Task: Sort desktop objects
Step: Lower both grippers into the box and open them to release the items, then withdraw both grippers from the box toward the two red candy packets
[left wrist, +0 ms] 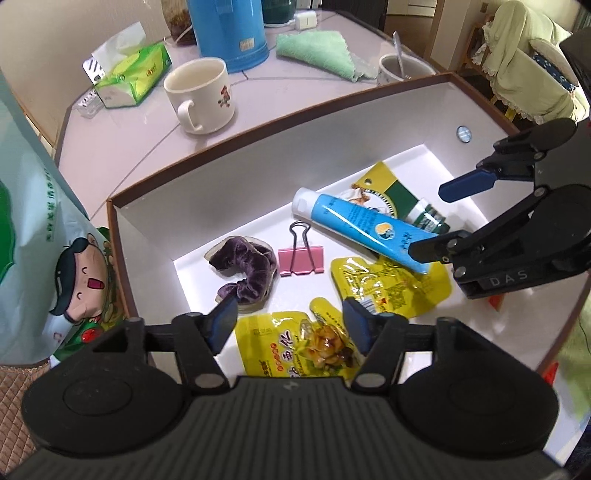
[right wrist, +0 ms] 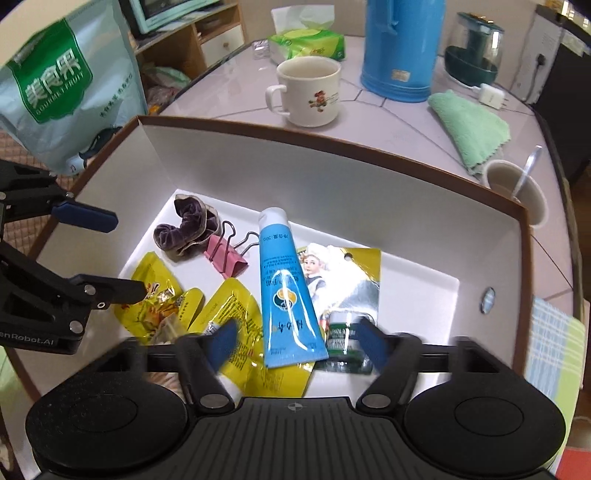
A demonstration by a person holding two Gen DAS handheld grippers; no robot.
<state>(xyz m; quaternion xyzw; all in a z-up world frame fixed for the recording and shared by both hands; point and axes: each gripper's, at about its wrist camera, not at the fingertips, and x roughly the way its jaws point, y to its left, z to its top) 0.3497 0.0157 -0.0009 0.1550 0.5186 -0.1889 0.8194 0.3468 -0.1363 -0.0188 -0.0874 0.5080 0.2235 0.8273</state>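
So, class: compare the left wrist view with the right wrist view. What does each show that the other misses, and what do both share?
Only the left wrist view shows the cloth-draped chairs in the top right corner.

Only the right wrist view shows the shelf unit in the top left corner and the checked cloth at the box's right.

Both show the box holding the blue tube, pink binder clip and purple scrunchie.

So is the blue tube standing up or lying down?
Lying down: the blue tube rests flat inside the box, across the snack packets.
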